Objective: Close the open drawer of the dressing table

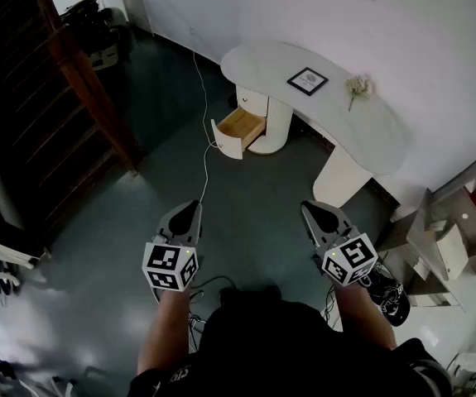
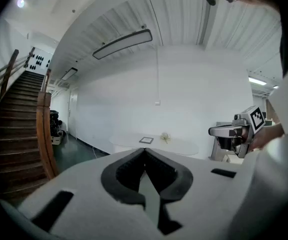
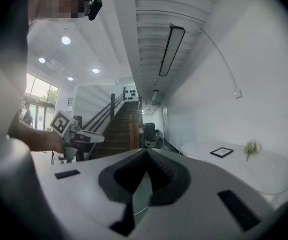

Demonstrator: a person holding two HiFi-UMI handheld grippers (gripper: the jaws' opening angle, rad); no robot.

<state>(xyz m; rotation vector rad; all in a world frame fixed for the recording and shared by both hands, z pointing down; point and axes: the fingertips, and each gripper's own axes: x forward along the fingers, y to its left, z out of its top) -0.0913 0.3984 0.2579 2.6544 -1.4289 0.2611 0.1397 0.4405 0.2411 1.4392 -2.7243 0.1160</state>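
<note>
A white dressing table (image 1: 362,131) with a curved top stands against the far wall. Its wooden-lined drawer (image 1: 239,131) is pulled open toward the room. Both grippers hang well short of it over the floor. My left gripper (image 1: 191,210) is shut and holds nothing; the table top (image 2: 154,145) shows far beyond its tips (image 2: 144,150). My right gripper (image 1: 310,210) is shut and empty too, its tips (image 3: 145,150) meeting in front of the table top (image 3: 244,166).
On the table lie a framed picture (image 1: 308,80) and a sprig of flowers (image 1: 357,87). A white cable (image 1: 205,131) runs across the floor past the drawer. A wooden staircase (image 1: 31,114) rises at left. Shelving (image 1: 461,238) stands at right.
</note>
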